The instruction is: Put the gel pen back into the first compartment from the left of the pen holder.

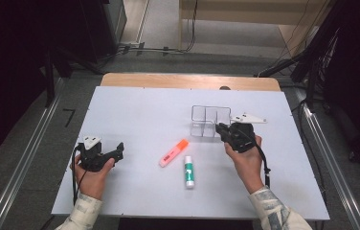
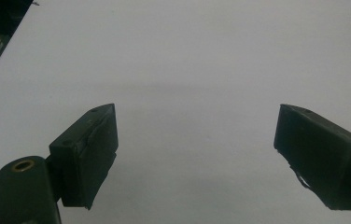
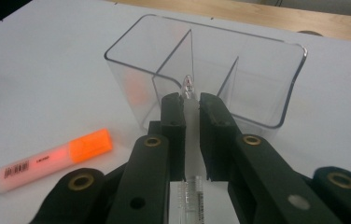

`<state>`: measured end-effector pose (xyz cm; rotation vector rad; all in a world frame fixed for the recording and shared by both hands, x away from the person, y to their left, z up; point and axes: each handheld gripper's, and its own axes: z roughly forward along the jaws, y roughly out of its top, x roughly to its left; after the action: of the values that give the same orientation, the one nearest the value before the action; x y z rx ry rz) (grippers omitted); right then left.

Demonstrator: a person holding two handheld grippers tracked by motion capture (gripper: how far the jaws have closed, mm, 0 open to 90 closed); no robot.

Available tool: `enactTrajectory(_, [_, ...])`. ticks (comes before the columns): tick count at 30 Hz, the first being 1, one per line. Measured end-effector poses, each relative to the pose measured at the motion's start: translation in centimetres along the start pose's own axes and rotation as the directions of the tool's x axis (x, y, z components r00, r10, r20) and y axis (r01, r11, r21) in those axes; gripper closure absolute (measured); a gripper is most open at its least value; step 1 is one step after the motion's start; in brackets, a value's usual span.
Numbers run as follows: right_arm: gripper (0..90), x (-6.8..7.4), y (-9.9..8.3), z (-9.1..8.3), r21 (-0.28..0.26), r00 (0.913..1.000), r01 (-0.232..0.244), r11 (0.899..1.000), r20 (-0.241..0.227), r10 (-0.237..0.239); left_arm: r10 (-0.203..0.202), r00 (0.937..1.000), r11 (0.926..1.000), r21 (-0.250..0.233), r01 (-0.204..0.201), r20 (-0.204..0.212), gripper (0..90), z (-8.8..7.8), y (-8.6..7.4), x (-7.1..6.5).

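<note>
Toward the table's (image 1: pixel 135 108) right half, a little past its middle, I have the right gripper (image 1: pixel 222 130) close up against the near wall of the clear organizer (image 1: pixel 210 120). In the right gripper view its jaws are drawn nearly together on a slim clear pen (image 3: pixel 189 91), which runs up between the pads with its tip poking out just above them, right in front of the organizer's (image 3: pixel 201 70) near wall. The pen's barrel (image 3: pixel 190 198) shows again below the jaws, so I read it as clamped rather than loose. The organizer stands upright on the table, split by inner walls into compartments; I cannot tell for sure whether anything lies in them. My left gripper (image 1: pixel 119 149) sits low near the table's left edge, toward the near side, well apart from everything else. In the left gripper view its jaws stand wide apart with nothing but bare white table (image 2: pixel 187 70) between them. Between the two hands, nearer the front edge, lie two loose things: an orange highlighter (image 1: pixel 174 152), lying at a slant with its orange cap pointing toward the organizer, and just to its right a white-and-green glue stick (image 1: pixel 189 171), lying roughly square to the front edge. The two are near each other but not touching. In the right gripper view the highlighter (image 3: pixel 52 158) lies to the left of the jaws, apart from the organizer.
</note>
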<state>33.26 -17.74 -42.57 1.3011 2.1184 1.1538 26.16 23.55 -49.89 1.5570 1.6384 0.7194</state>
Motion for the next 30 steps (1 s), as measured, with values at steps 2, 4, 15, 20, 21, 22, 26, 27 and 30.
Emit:
enactTrajectory(2, [79.0, 0.1, 0.4, 0.2, -0.003, 1.0, 0.0, 1.0, -0.004, 0.0, 0.001, 1.0, 1.0, 0.0, -0.001, 0.0, 13.8, 0.0, 0.0, 0.0])
enactTrajectory(4, [79.1, 0.1, 0.9, 0.4, -0.007, 1.0, -0.001, 1.0, -0.006, 0.001, -0.002, 1.0, 1.0, -0.001, 0.002, 0.0, 13.8, 0.0, 0.0, 0.0])
enactTrajectory(15, [79.0, 0.7, 2.8, 1.5, -0.015, 0.9999, 0.002, 1.0, -0.017, -0.002, 0.0, 1.0, 1.0, 0.001, 0.0, 0.0, 13.8, 0.0, 0.0, 0.1])
enactTrajectory(20, [79.1, 0.8, 3.8, 2.0, -0.02, 0.9998, -0.003, 1.0, -0.02, 0.003, 0.0, 1.0, 1.0, 0.001, 0.0, 0.0, 13.8, 0.1, 0.0, 0.1])
enactTrajectory(21, [79.1, 0.9, 4.0, 2.1, -0.021, 0.9998, -0.003, 1.0, -0.022, 0.003, 0.0, 1.0, 1.0, 0.001, 0.0, 0.0, 13.8, 0.1, 0.0, 0.1])
enactTrajectory(22, [79.1, 1.0, 4.3, 2.2, -0.021, 0.9998, 0.002, 1.0, -0.021, -0.002, -0.001, 1.0, 1.0, 0.001, 0.001, 0.0, 13.8, 0.1, 0.0, 0.1])
enactTrajectory(26, [79.1, 1.2, 5.2, 2.7, -0.018, 0.9997, 0.007, 1.0, -0.024, -0.008, -0.001, 1.0, 1.0, 0.0, 0.001, 0.002, 13.8, 0.1, 0.0, 0.1])
enactTrajectory(27, [79.0, 1.2, 5.4, 2.8, -0.02, 0.9997, 0.009, 1.0, -0.024, -0.01, -0.001, 1.0, 1.0, 0.0, 0.001, 0.001, 13.8, 0.1, 0.0, 0.1])
enactTrajectory(30, [79.1, 1.4, 5.9, 3.2, -0.019, 0.9996, 0.007, 1.0, -0.028, -0.007, -0.001, 1.0, 1.0, 0.0, 0.001, 0.002, 13.8, 0.1, 0.0, 0.1])
